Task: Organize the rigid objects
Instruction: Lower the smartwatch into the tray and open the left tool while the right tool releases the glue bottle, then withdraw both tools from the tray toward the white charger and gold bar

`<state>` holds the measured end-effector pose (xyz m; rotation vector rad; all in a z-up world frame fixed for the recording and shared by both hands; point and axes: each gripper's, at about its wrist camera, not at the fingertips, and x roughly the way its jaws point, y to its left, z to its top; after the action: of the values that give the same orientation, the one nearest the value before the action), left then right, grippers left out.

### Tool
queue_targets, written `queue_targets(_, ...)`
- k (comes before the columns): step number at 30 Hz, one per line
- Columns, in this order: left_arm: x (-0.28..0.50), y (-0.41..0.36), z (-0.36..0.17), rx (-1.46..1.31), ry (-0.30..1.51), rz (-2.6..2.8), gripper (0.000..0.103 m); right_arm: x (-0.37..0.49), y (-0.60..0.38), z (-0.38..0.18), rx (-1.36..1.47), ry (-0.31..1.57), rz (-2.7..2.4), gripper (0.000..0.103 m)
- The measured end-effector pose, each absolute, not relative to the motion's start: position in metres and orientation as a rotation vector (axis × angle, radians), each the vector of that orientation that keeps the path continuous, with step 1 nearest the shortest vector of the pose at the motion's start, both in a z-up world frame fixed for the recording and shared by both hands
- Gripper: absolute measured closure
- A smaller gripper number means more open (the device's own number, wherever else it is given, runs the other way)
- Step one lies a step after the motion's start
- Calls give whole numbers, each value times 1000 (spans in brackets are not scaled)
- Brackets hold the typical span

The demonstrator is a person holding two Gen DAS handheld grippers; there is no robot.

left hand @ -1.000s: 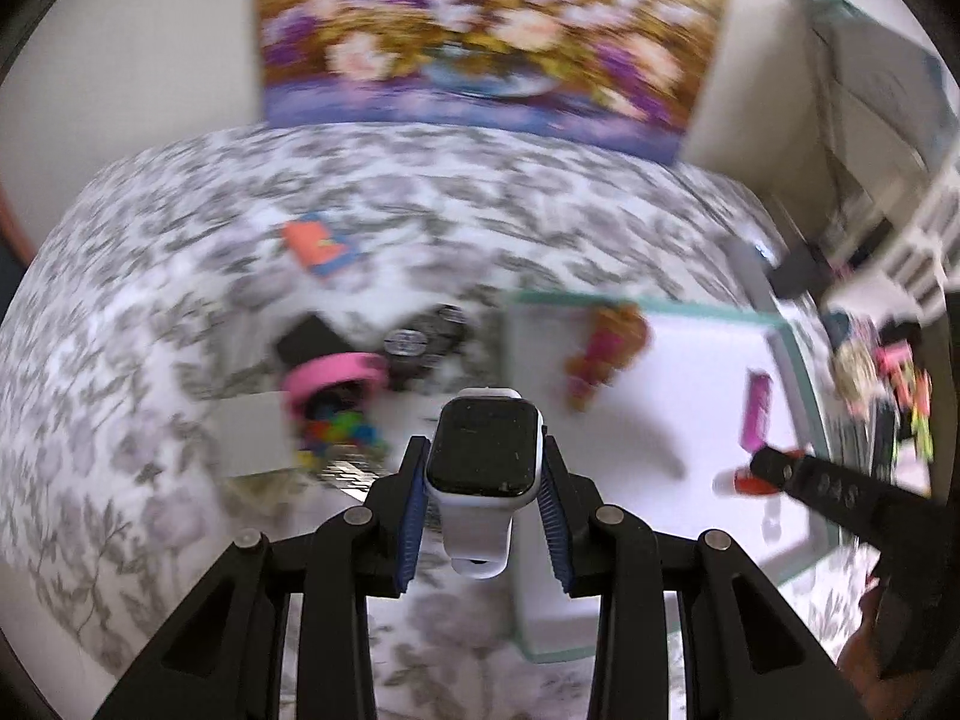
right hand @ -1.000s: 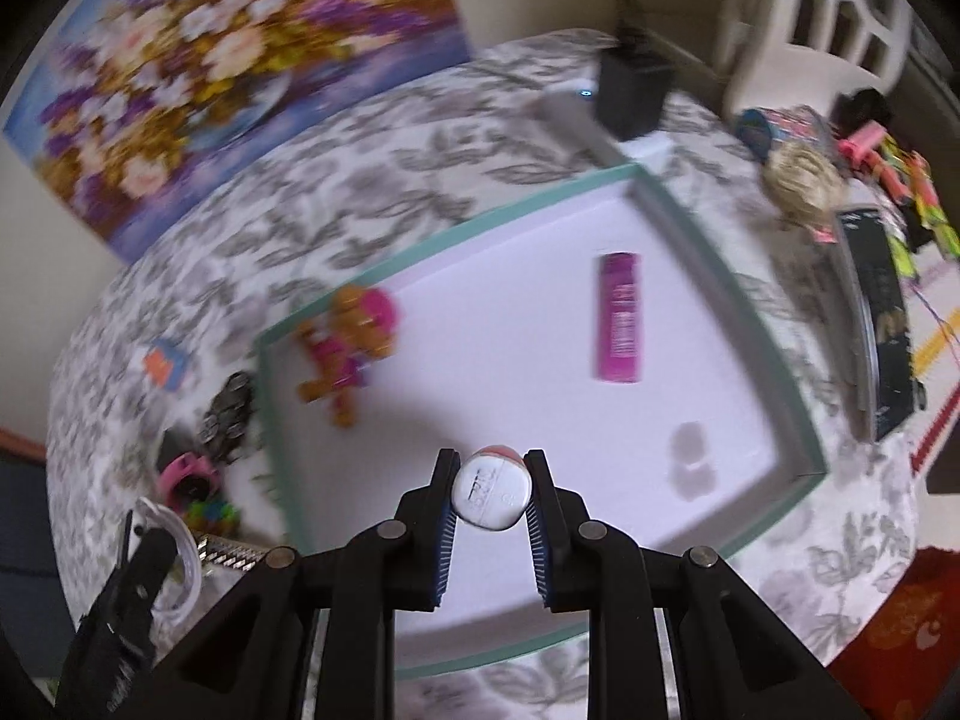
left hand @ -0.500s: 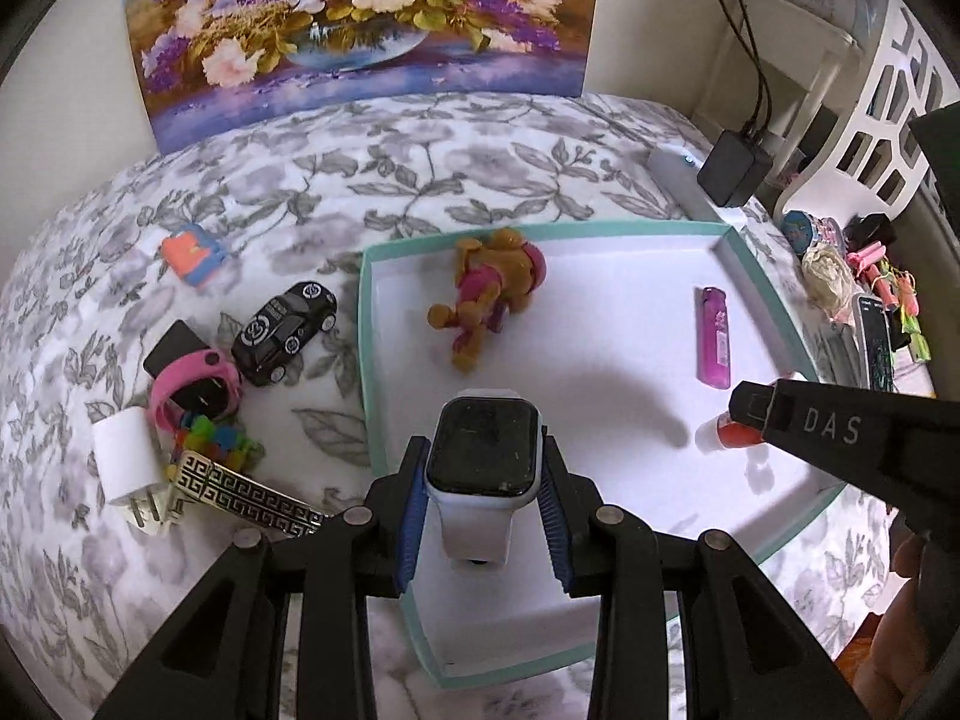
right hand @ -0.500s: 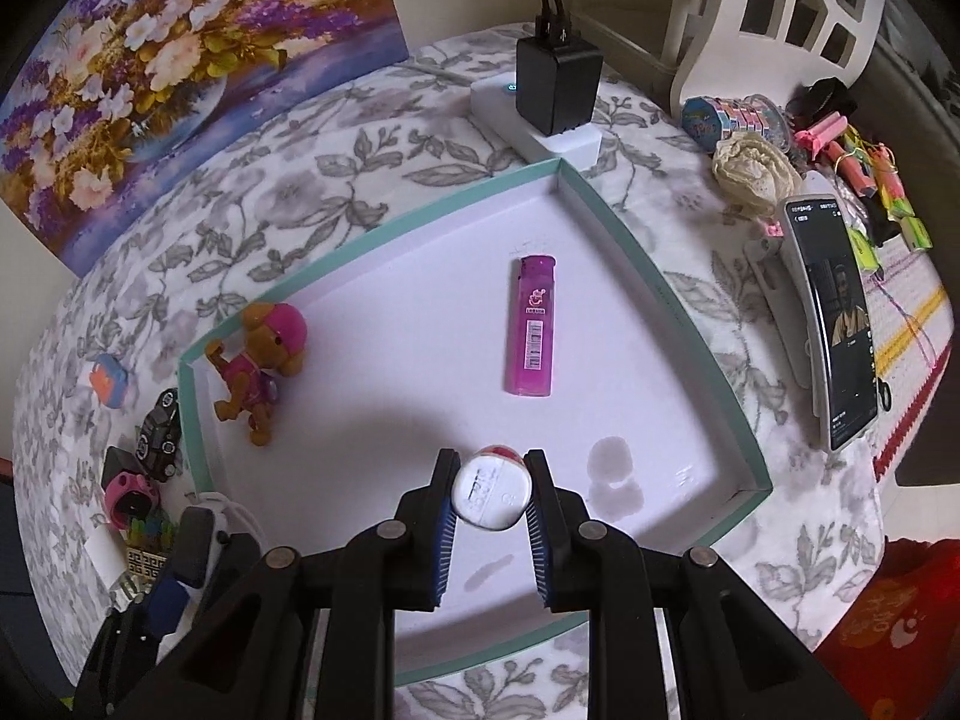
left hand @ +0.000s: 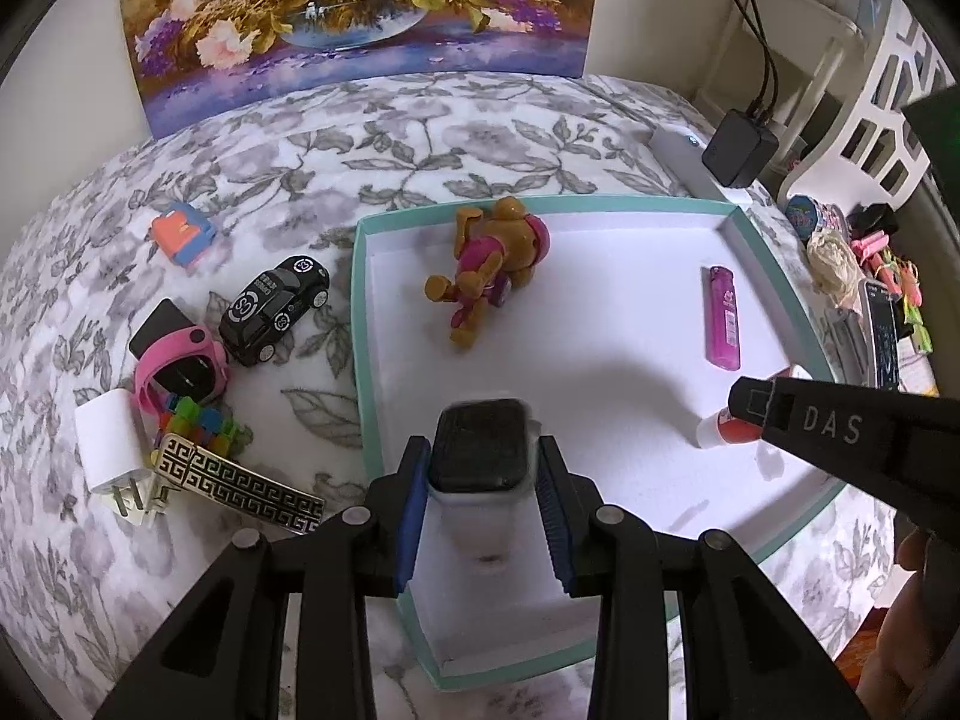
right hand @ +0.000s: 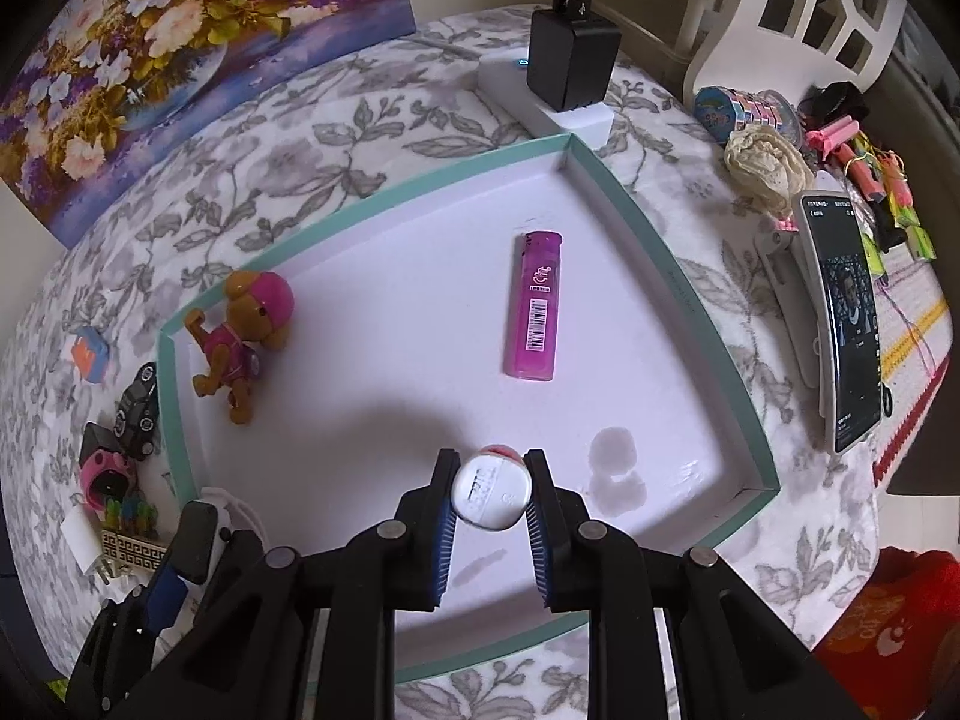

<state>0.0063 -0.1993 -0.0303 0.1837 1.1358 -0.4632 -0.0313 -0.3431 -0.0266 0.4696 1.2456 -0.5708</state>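
Note:
My left gripper (left hand: 481, 456) is shut on a white smartwatch (left hand: 479, 432) with a black screen, over the near left part of the teal-rimmed white tray (left hand: 360, 360). My right gripper (right hand: 491, 462) is shut on a small white and red bottle (right hand: 492, 495), low over the tray's (right hand: 690, 300) near right part. The left wrist view shows that bottle (left hand: 726, 432) at the tip of the right gripper's black finger (left hand: 840, 426). Inside the tray lie a brown toy dog in pink (left hand: 492, 258) and a pink lighter (left hand: 723, 318). The left gripper (right hand: 180, 552) shows at the lower left of the right wrist view.
Left of the tray, on the flowered cloth, lie a black toy car (left hand: 273, 306), a pink watch (left hand: 180, 366), coloured blocks (left hand: 198, 420), a white plug (left hand: 111, 450), a patterned bar (left hand: 240, 489) and an orange-blue eraser (left hand: 180, 231). A power strip with a black adapter (right hand: 570, 60), a phone (right hand: 846, 324) and trinkets stand to the right.
My left gripper has carried the watch rightward from above the loose items to over the tray's near left part, and lower. The right gripper has tilted a little, still gripping the bottle.

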Motion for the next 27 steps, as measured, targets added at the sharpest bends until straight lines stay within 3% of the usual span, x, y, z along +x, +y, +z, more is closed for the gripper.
queue_targets(4, 9, -197, -27, 170, 1121, -459, 65, -32, -344, -26, 479, 1238, -568, 79)
queue_targets(6, 9, -196, -26, 169, 1117, -453, 56, -32, -345, -25, 487, 1229, -568, 78)
queue_targets(11, 13, -191, -22, 141, 1111, -441, 50, -34, -347, -22, 487, 1220, -583, 53)
queue_targets(19, 25, -171, -16, 44, 1108, -399, 46, -35, -349, -22, 484, 1220, -595, 41)
queue_targets(22, 30, -162, -15, 4, 1112, -376, 31, -35, -349, -23, 481, 1225, -598, 37)
queue_targets(27, 40, -141, -13, -75, 1115, -317, 28, -33, -347, -25, 471, 1235, -593, 34)
